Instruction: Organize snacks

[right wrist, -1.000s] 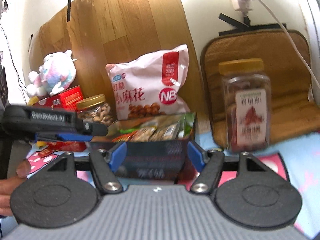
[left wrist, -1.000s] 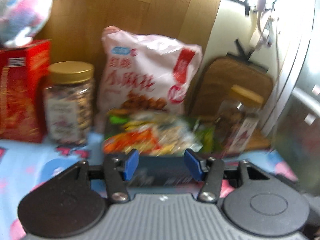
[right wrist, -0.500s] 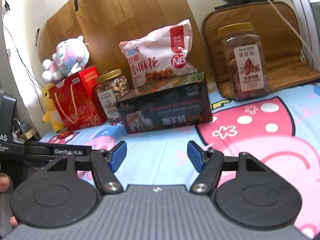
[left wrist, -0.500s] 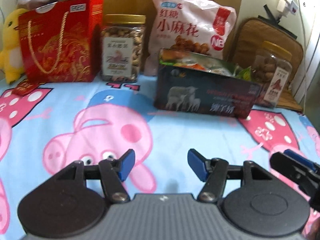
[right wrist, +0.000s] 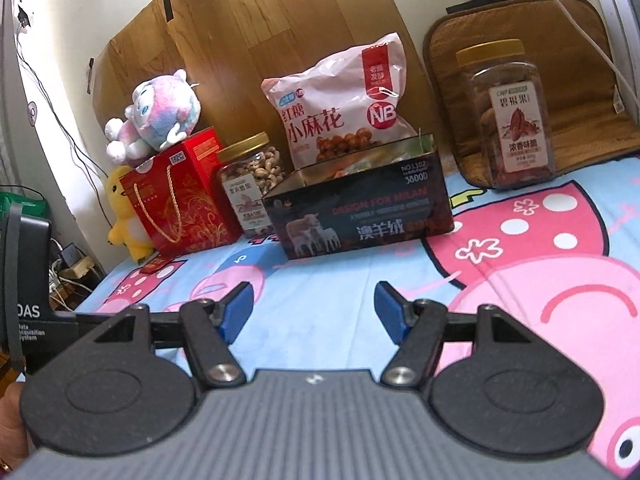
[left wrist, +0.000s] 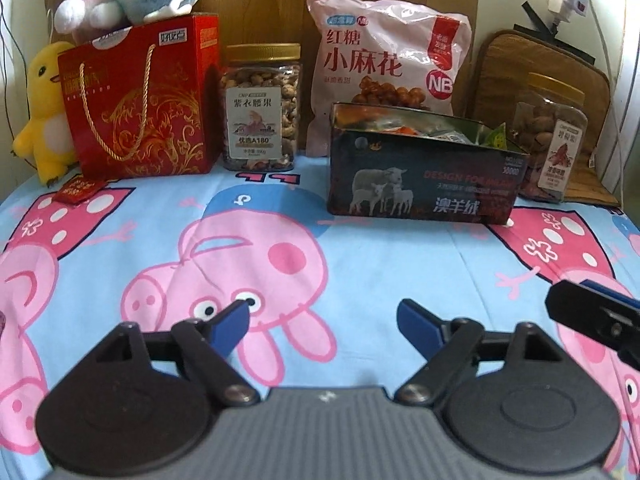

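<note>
snacks line the back wall: box (left wrist: 424, 176) of packets mid-row, bag (left wrist: 384, 64) propped behind it, jars (left wrist: 262, 108) either side, likely to leave the front bedsheet (left wrist: 360, 264) free. left gripper (left wrist: 322, 322) jaws just widened, empty; right gripper (right wrist: 312, 308) jaws part-open, empty.

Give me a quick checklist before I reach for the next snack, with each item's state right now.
1. Left gripper empty, its jaws just opened wider: ok.
2. Right gripper open, nothing between the pads: ok.
3. Dark box open-topped with packets inside: ok.
4. Cashew jar upright, gold lid on: ok.
5. Pecan jar upright, lid on: ok.
6. Room left in the box: cannot tell.
</note>
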`<state>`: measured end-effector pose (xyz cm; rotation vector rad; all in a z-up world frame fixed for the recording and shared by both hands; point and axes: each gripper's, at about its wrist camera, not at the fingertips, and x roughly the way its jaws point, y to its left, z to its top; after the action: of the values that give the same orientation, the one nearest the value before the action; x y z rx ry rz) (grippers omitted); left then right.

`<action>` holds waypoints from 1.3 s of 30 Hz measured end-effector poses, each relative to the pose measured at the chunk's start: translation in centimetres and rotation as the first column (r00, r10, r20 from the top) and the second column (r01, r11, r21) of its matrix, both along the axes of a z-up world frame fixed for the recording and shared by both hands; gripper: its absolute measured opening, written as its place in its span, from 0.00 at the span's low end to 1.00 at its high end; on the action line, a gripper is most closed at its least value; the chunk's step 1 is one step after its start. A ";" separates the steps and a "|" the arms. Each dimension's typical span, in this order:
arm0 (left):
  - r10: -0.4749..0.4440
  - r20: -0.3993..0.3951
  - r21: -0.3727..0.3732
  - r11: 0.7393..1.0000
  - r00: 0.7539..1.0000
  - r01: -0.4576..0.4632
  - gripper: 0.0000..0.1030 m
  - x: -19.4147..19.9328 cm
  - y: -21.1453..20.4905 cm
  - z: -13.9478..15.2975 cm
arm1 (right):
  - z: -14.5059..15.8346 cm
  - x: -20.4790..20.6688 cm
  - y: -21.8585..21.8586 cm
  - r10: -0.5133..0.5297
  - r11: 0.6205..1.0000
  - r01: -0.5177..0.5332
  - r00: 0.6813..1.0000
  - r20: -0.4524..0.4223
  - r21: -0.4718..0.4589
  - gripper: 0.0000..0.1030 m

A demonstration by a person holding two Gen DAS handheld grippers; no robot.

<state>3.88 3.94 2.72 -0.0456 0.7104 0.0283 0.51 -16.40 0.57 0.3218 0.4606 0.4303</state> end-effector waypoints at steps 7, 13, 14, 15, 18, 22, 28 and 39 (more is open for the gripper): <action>-0.008 0.037 0.025 1.000 0.999 0.007 0.99 -0.8 -0.6 0.7 | 0.3 -0.3 -0.2 -0.011 1.000 0.010 1.000 0.006 0.016 0.67; -0.024 0.070 0.042 0.999 0.997 0.021 1.00 -1.4 -1.2 1.4 | 0.5 -0.7 -0.5 -0.024 1.000 0.024 0.999 0.020 0.019 0.67; -0.027 0.075 0.046 0.999 0.997 0.024 1.00 -1.5 -1.3 1.5 | 0.6 -0.7 -0.5 -0.028 0.999 0.027 0.999 0.022 0.019 0.67; -0.031 0.081 0.051 0.998 0.996 0.027 1.00 -1.6 -1.4 1.7 | 0.6 -0.8 -0.6 -0.030 0.999 0.030 0.999 0.022 0.021 0.67; -0.031 0.098 0.066 0.998 0.995 0.024 1.00 -1.8 -1.5 2.0 | 0.7 -0.9 -0.7 -0.038 0.999 0.037 0.999 0.019 0.029 0.67; -0.034 0.098 0.068 0.997 0.995 0.028 1.00 -1.9 -1.6 2.1 | 0.9 -1.1 -0.8 -0.040 0.999 0.039 0.999 0.016 0.038 0.67; -0.017 0.113 0.081 0.997 0.993 0.008 1.00 -2.1 -1.6 2.2 | 1.2 -1.3 -0.7 -0.040 0.998 0.039 0.999 0.024 0.040 0.67; -0.003 0.147 0.093 0.996 0.989 -0.011 1.00 -2.5 -1.2 2.5 | 1.0 -1.2 -0.7 -0.046 0.998 0.046 0.999 0.012 0.041 0.67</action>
<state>1.43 2.70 5.20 0.0400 0.5612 0.0614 -0.73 -17.14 1.58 0.3685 0.4312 0.3974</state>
